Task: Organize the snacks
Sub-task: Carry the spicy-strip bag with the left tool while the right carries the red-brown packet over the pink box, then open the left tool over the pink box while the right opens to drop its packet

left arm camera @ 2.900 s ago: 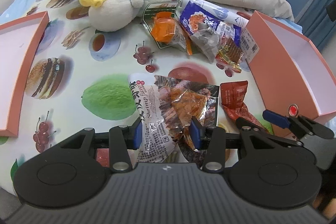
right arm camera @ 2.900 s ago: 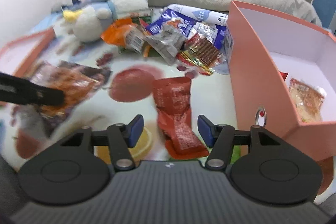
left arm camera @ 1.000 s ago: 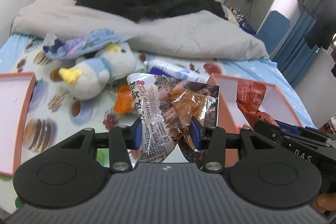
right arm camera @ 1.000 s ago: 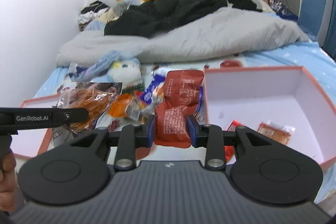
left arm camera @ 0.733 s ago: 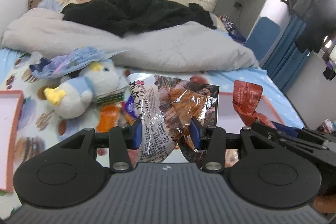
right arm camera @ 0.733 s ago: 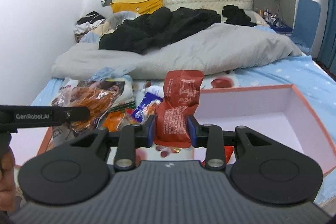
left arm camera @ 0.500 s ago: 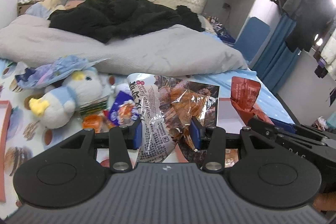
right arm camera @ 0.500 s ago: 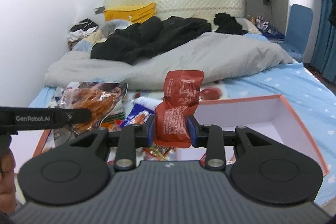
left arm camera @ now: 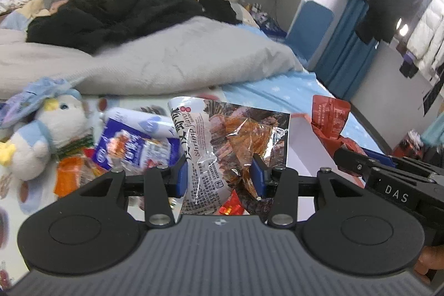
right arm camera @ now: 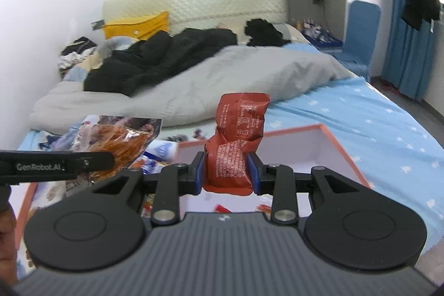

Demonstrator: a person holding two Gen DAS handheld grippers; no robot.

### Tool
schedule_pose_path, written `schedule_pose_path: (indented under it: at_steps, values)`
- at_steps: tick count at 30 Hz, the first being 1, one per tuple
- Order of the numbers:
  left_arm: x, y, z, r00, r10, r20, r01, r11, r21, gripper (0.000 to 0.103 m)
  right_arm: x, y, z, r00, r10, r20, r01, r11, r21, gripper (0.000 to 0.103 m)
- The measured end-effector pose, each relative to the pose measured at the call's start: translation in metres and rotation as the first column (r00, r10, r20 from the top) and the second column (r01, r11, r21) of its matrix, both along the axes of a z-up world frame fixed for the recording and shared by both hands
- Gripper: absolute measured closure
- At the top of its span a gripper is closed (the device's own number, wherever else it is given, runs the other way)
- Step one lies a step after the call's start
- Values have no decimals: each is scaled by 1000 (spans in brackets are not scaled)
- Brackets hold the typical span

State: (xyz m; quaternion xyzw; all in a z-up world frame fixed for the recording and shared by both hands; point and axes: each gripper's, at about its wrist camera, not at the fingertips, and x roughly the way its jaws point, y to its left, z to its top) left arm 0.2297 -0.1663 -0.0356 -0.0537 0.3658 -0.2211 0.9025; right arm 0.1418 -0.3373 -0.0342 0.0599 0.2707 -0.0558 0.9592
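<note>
mid-task: salmon-edged box (right arm camera: 341, 149) on the bed already holds a few packets; a loose heap of snacks (left arm camera: 130, 149) beside the plush toy (left arm camera: 47, 140) is not yet sorted. left gripper (left arm camera: 219, 175) pinches the shrimp snack bag (left arm camera: 222, 140), lifted clear. right gripper (right arm camera: 226, 174) clamps the red packet (right arm camera: 236, 140) above the box.

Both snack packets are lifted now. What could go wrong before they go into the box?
The left hand-held gripper pinches only the bottom of the wide shrimp snack bag, so the bag may swing or slip. The red packet in the right hand-held gripper is crumpled and could snag the orange box wall.
</note>
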Motion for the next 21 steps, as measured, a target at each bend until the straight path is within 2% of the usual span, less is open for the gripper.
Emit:
schedule_pose_path:
  at_steps: [10,14,21]
  values:
    - [20,-71,-52,983,-130,-126,140,988,72,53,12,-49,-56,989,-56,-138,63,997,43,67]
    - [29,-93,-73,977,-147,-157,166,979,118,52,18,-62,-78,980,-62,-188,73,996,52,67]
    - [45,-114,-97,965,-157,-208,190,971,148,52,33,-79,-115,958,-81,-275,103,993,66,66]
